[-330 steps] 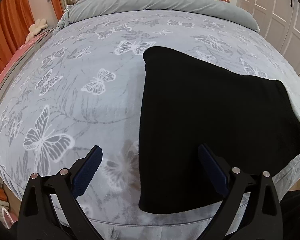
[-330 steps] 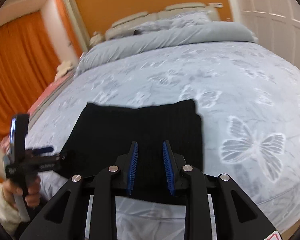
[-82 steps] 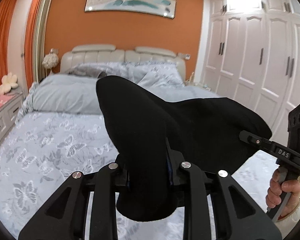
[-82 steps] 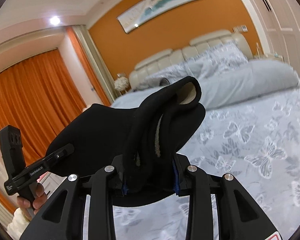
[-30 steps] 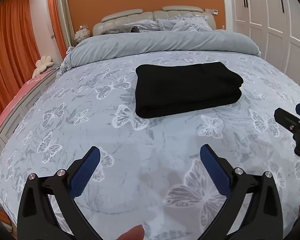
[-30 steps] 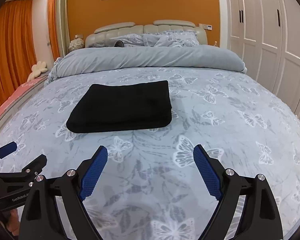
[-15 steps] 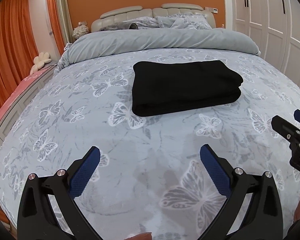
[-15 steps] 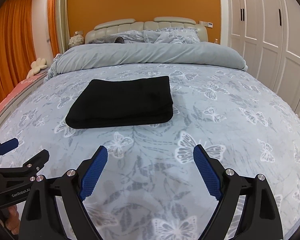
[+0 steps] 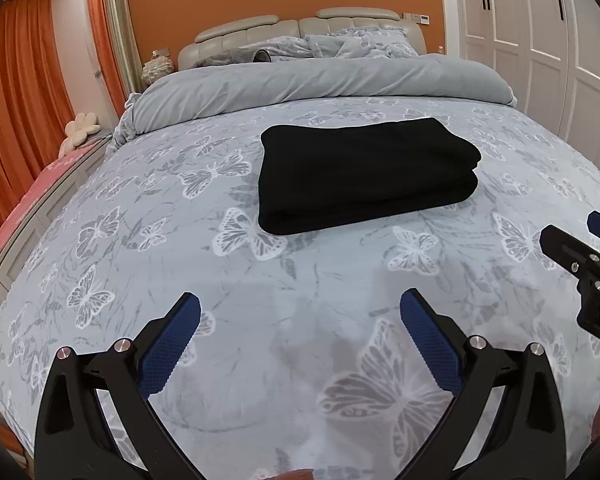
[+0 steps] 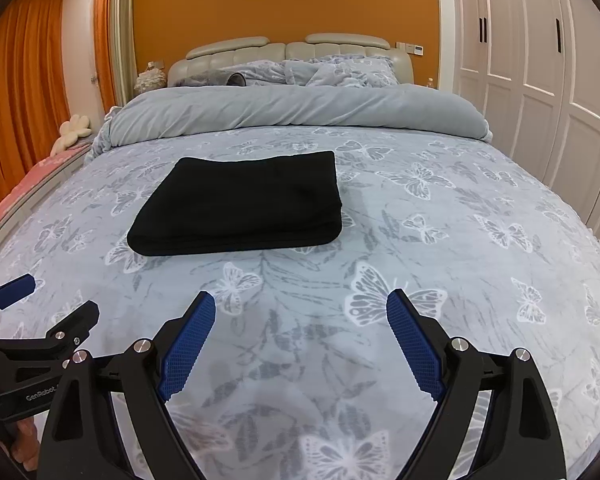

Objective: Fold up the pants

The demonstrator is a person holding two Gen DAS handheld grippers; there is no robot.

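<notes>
The bed [image 10: 460, 240], spread with a pale grey butterfly-print cover, fills both wrist views, with a rolled grey duvet [image 10: 292, 110] lying across it near the padded headboard [image 10: 288, 50]. On the bed's cover, toward the middle and well short of the duvet, the black pants [image 10: 240, 204] lie folded into a thick, flat rectangle with stacked layers showing along the near edge [image 9: 364, 176]. Over the foot end of the bed, well apart from the pants, the left gripper [image 9: 300, 336] hangs with its blue-padded fingers spread wide and nothing between them. The right gripper [image 10: 300, 328] is beside it, likewise wide apart and empty.
</notes>
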